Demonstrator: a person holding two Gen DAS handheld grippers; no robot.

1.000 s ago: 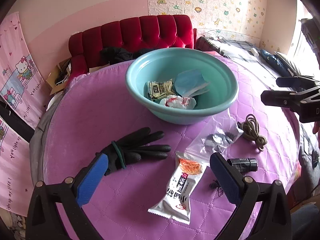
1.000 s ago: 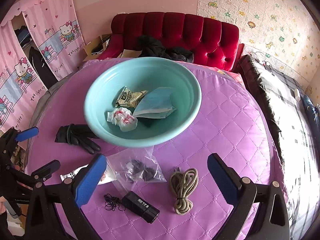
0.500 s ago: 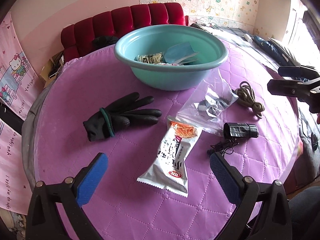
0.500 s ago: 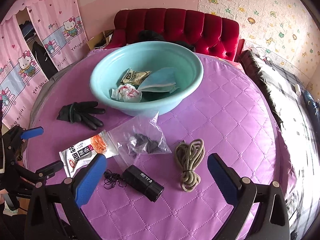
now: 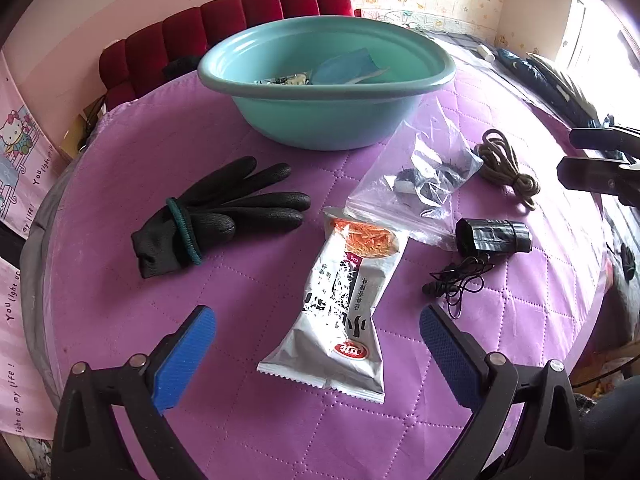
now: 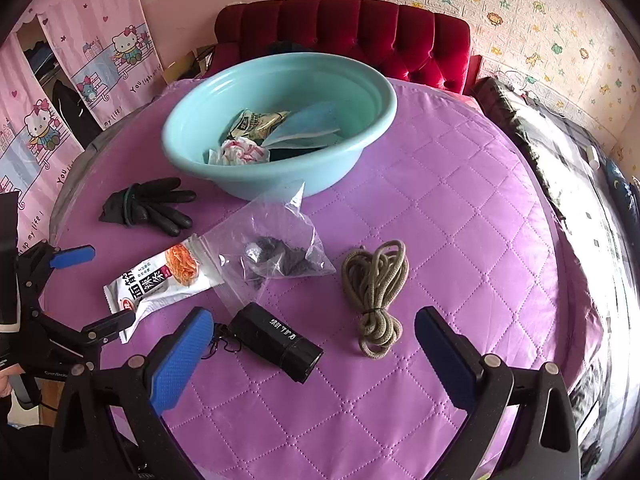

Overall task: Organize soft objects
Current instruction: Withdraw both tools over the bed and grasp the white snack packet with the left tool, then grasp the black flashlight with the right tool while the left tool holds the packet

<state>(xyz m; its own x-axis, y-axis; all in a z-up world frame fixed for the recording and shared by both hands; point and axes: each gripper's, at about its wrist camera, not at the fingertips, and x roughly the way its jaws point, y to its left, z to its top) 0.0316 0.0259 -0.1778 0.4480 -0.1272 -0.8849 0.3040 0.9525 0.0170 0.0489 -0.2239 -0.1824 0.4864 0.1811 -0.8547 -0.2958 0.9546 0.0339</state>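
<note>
three soft items already sit in the teal basin (image 6: 280,128), which is the biggest thing on the quilted purple table cover (image 6: 460,220): a crumpled snack wrapper (image 6: 256,120), a pale blue pouch (image 6: 308,124) and a balled red-and-white wrapper (image 6: 240,152). that reads as a start made, with most of the sorting left.

outside the basin, going down in size: the silver snack packet (image 5: 340,308) lies flat near the table's front edge, directly ahead of the left gripper (image 5: 316,340). the clear zip bag (image 5: 420,184) with dark bits inside leans against the basin's outer wall and overlaps the top end of the packet. the black gloves (image 5: 216,216), bundled as a pair with a green cuff band, lie well left of the packet. the coiled tan cord (image 6: 376,288) rests to the right of the zip bag, ahead of the right gripper (image 6: 316,340). the black cylinder (image 6: 276,340) with its thin tangled lanyard (image 5: 456,280) is the smallest, just beside the bag's corner; it looks rigid, so it may not belong with the soft things.

both grippers stand wide apart and hold nothing, above the table's near side. by position, the packet seems the left one's likeliest next pick, though that is a guess.
</note>
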